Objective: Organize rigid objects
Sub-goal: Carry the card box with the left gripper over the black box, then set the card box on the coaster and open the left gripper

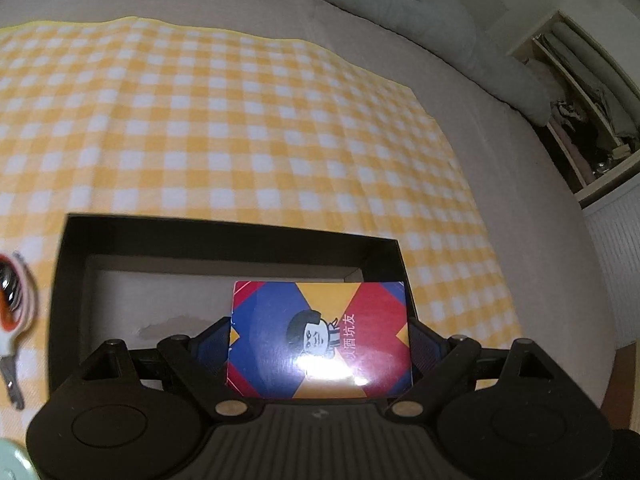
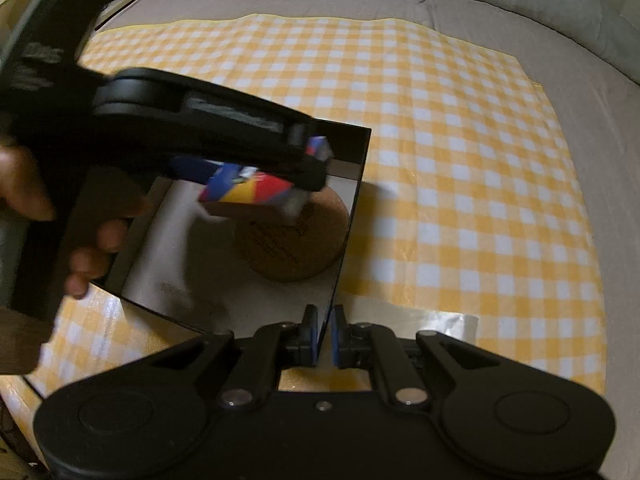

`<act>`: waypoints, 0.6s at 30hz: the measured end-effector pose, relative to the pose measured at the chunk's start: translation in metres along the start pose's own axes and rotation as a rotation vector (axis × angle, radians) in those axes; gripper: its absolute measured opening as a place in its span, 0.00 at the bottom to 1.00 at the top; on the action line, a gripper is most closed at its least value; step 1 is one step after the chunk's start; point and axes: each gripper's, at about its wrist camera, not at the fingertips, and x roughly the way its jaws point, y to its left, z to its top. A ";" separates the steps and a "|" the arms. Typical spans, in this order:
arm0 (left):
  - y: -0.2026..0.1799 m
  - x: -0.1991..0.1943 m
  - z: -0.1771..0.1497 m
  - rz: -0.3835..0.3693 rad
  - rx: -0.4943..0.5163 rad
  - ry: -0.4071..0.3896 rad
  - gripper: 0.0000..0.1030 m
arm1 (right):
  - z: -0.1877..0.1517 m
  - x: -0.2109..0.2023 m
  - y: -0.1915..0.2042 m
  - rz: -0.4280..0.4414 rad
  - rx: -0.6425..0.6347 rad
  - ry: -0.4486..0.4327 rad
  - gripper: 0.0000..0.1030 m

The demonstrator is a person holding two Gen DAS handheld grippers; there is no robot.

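Note:
A colourful card box point(image 1: 320, 340) with a cartoon face sits between the blue pads of my left gripper point(image 1: 320, 328), which is shut on its two sides. The gripper holds it over the open black box point(image 1: 224, 232), just above the pale floor inside. In the right wrist view the left gripper point(image 2: 280, 176) and the card box point(image 2: 256, 192) are blurred above a round cork coaster point(image 2: 296, 240) that lies in the black box point(image 2: 352, 208). My right gripper point(image 2: 325, 336) is shut on the near corner of that box's thin wall.
A yellow and white checked cloth point(image 1: 240, 120) covers a grey bed. Keys with an orange and white tag point(image 1: 12, 308) lie left of the black box. A hand point(image 2: 92, 256) grasps the left gripper's handle. A crinkled clear wrapper point(image 2: 452, 324) lies near my right gripper. Open shelves point(image 1: 580, 120) stand far right.

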 end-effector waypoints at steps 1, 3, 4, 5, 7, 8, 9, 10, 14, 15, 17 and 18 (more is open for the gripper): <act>-0.002 0.003 0.000 0.003 0.006 -0.001 0.87 | 0.000 0.000 -0.001 0.003 0.005 0.001 0.07; -0.005 0.011 0.002 0.016 0.003 -0.007 0.87 | 0.000 0.001 -0.002 0.010 0.014 0.001 0.07; -0.004 0.014 0.002 0.013 -0.013 -0.016 0.88 | -0.001 0.001 -0.002 0.013 0.018 0.003 0.07; -0.003 0.018 0.002 0.006 -0.028 -0.022 0.88 | -0.002 0.001 -0.003 0.017 0.021 0.006 0.07; -0.002 0.026 0.005 0.008 -0.061 -0.006 0.94 | -0.005 0.002 -0.002 0.020 0.023 0.004 0.07; -0.002 0.029 0.006 0.009 -0.074 -0.009 0.95 | -0.005 0.002 -0.002 0.021 0.026 0.003 0.07; -0.002 0.029 0.006 0.011 -0.083 -0.023 0.95 | -0.006 0.003 -0.003 0.021 0.033 0.002 0.07; -0.001 0.029 0.006 -0.002 -0.080 -0.037 0.95 | -0.007 0.004 -0.003 0.026 0.037 0.000 0.07; -0.003 0.026 0.008 -0.012 -0.038 -0.044 0.97 | -0.010 0.007 -0.001 0.021 0.034 -0.004 0.07; -0.004 0.023 0.007 -0.011 -0.025 -0.051 0.98 | -0.011 0.007 -0.001 0.017 0.036 -0.006 0.07; -0.005 0.015 0.006 0.000 0.007 -0.058 0.98 | -0.011 0.008 0.000 0.010 0.042 -0.007 0.07; -0.005 0.010 0.006 0.006 0.022 -0.062 0.98 | -0.010 0.009 0.001 0.007 0.035 -0.002 0.07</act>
